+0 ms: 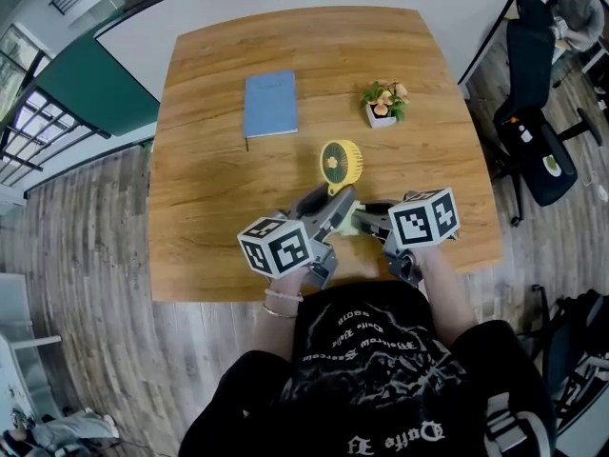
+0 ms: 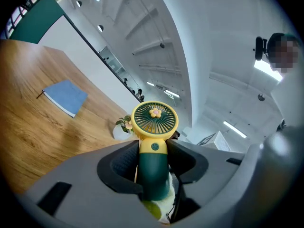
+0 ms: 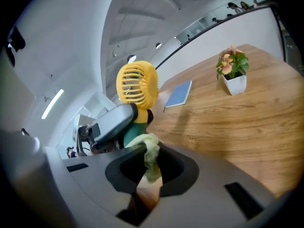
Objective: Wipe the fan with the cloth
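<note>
Your left gripper [image 2: 153, 164] clamps its fingers on the dark green handle of the fan [image 2: 154, 120], holding it over the worktop [image 1: 219, 208] with the yellow head at twelve o'clock from your hands. Your right gripper [image 3: 151, 159] has its fingers closed on the pale cloth [image 3: 148, 144], which lies against the handle's lower end. Both pick-ups look done and wiping seems to be at the handle, so you likely have the grille and head left.
</note>
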Demonstrator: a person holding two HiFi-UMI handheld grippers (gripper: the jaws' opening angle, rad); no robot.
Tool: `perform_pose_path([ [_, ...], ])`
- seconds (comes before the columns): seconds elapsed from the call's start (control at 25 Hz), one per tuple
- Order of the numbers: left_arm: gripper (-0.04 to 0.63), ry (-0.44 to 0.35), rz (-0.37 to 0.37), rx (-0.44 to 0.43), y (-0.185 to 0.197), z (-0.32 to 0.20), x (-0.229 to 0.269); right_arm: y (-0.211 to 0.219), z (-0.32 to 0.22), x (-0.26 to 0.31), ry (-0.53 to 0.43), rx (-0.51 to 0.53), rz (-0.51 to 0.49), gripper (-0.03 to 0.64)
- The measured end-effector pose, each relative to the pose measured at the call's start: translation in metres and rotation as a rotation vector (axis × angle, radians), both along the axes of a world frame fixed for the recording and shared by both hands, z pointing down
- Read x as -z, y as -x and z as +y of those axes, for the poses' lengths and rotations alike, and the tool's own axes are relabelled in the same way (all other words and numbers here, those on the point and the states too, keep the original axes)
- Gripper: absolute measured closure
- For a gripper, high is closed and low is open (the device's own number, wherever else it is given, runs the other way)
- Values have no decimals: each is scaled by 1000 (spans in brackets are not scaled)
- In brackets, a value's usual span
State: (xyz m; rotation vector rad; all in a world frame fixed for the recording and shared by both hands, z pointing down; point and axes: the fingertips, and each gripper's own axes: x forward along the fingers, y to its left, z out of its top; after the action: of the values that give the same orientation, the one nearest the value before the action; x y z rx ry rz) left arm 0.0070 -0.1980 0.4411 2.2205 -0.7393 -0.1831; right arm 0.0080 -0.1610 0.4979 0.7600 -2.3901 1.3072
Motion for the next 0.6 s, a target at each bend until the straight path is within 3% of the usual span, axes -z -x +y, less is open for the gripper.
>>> perform_pose_path([
  [0.32, 397, 25, 57, -58, -9, 7, 4, -11, -19, 15, -38, -88, -39, 561],
  [0.6, 397, 3, 26, -86, -13, 11, 3, -22, -29, 28, -1, -217, -126, 563],
])
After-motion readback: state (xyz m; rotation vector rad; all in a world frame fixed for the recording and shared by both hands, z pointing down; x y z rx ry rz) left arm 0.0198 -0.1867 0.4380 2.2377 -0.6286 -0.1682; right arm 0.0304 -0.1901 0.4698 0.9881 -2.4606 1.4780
